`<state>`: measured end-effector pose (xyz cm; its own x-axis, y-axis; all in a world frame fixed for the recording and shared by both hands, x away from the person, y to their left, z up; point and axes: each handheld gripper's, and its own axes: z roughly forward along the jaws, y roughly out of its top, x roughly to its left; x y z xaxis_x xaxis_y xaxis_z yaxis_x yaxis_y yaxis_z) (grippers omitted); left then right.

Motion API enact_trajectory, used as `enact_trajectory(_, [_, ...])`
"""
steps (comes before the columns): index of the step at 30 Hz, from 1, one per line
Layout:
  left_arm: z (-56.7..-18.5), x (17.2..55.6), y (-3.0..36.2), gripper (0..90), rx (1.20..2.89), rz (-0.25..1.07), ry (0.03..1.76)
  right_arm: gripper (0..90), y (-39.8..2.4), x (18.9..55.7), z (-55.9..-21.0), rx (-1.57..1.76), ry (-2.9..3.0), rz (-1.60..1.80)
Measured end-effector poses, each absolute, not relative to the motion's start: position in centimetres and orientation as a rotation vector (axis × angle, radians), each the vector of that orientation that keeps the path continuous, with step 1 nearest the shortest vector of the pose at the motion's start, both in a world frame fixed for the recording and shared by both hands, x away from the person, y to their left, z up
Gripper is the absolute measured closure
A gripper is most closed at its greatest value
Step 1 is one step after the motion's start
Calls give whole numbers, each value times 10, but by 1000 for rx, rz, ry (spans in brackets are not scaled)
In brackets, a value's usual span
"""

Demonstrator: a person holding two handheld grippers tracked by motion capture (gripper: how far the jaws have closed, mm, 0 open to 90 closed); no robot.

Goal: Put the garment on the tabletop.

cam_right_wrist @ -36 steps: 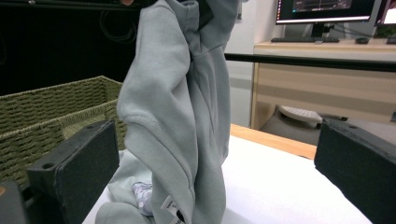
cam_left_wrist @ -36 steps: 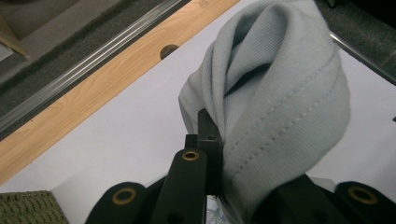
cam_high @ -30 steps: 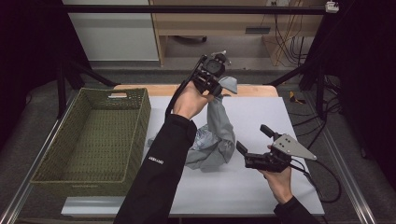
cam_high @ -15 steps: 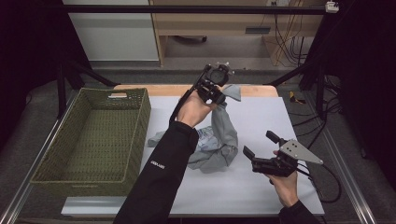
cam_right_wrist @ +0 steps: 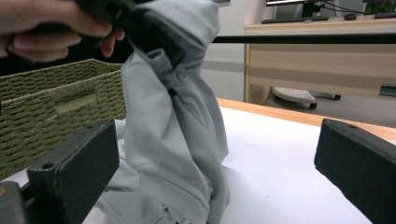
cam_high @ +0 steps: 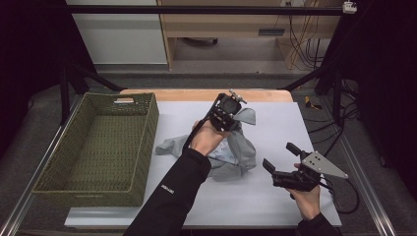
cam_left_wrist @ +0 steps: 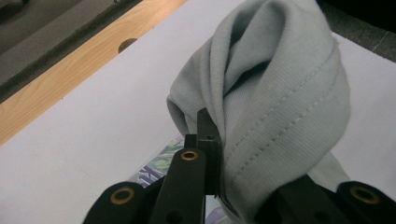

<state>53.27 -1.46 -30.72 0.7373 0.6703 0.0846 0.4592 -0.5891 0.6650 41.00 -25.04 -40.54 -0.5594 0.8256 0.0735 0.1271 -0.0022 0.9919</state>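
Left gripper (cam_high: 235,114): lowered since earlier, pinching shirt (cam_high: 231,152) hem above the heap. Right gripper (cam_high: 276,166): withdrawn beside shirt, spread, empty. Likely regrasp next.

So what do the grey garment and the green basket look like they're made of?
Grey garment: soft knit fabric, likely cotton jersey, matte; fine ribbed texture and stitched seam lines show, and it drapes in folds from the shut left gripper. Green basket: woven cord or wicker-like strands, matte olive; the coarse weave is visible, though the fibre is unclear.
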Motion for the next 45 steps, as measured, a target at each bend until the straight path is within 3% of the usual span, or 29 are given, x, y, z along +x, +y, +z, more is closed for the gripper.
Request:
enact_trajectory(16, [-378, 518, -7, 800, 2266, 357, 835, 4, -247, 411, -412, 994, 1753, 1608])
enact_trajectory(23, [-368, 509, 5, 422, 2162, 297, 808, 4, -243, 411, -416, 1019, 1767, 1614])
enact_trajectory(29, [-358, 488, 27, 184, 2051, 390, 793, 4, -243, 411, -418, 1011, 1778, 1606])
enact_trajectory(39, [-364, 456, 77, 88, 1851, 428, 775, 4, -242, 412, -421, 1026, 1778, 1605])
enact_trajectory(45, [-386, 437, 95, 60, 1829, 476, 776, 4, -242, 412, -423, 1021, 1778, 1607])
